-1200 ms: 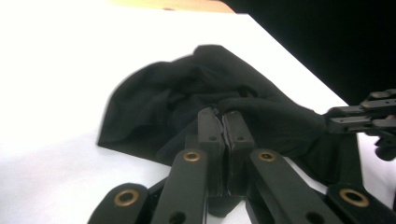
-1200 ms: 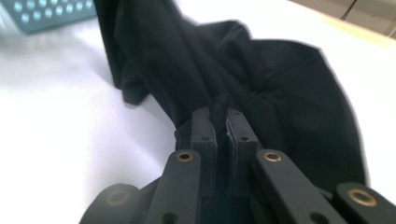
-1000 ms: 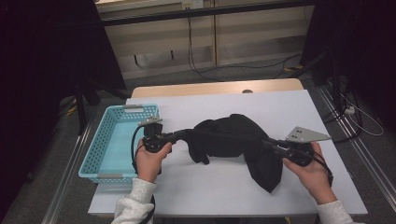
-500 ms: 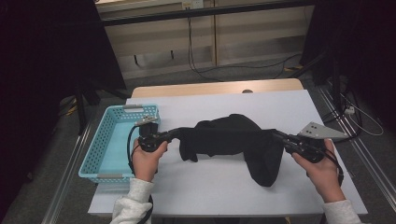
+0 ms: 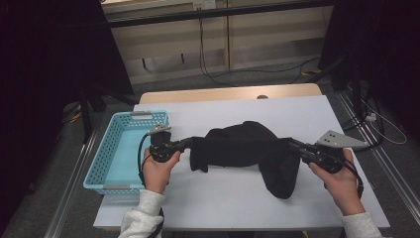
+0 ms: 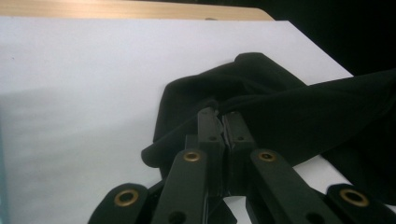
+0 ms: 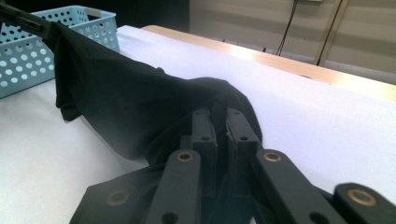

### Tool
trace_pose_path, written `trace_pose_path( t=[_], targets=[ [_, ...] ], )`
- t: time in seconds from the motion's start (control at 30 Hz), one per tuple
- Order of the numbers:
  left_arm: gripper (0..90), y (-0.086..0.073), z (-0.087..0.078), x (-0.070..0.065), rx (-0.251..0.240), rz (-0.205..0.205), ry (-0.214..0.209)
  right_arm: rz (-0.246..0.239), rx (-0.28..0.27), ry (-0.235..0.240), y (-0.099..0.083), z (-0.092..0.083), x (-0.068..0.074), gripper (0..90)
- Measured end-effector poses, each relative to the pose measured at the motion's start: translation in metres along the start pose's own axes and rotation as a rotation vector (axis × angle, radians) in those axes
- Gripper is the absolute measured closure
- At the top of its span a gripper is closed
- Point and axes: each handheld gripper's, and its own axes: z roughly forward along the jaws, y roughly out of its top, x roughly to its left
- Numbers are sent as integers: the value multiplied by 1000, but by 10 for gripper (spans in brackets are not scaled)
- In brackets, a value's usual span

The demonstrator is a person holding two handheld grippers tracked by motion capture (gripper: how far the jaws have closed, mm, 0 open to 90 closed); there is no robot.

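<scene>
At tabletop (image 5: 237, 111) centre: black cloth (image 5: 242, 146) stretched taut, pinched by left tongs (image 5: 190, 144) at 9 o'clock, right tongs (image 5: 292, 145) at 3, probably for folding.

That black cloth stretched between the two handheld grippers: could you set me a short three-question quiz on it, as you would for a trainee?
1. True or false: the left gripper and the right gripper are both shut on the black fabric garment.
2. Where does the light blue perforated plastic basket stand? A) at the table's left edge, beside the left gripper; B) under the garment; C) on the floor.
3. Fill in: the garment hangs over a ____ tabletop.

Key: 1 true; 2 A; 3 white.
</scene>
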Motion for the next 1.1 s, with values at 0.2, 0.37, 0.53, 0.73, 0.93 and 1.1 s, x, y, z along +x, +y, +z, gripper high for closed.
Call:
trace_pose_path(
  t=[0.2,0.37,0.53,0.73,0.93,1.1],
  targets=[
    [882,-4,8,-4,31,17,2,12,14,-60,-6,0,-9,839],
    [879,-9,20,-9,70,40,-8,15,71,-61,-17,8,-11,833],
    [879,-12,26,-12,94,44,-16,-19,131,-48,-20,16,-4,725],
    [879,-14,30,-16,112,60,-21,-107,118,46,-9,22,22,556],
    [879,-14,29,-17,110,57,-28,-166,217,195,-19,44,59,592],
    [879,-14,29,-15,107,58,-27,-210,325,222,-37,58,69,615]
  ],
)
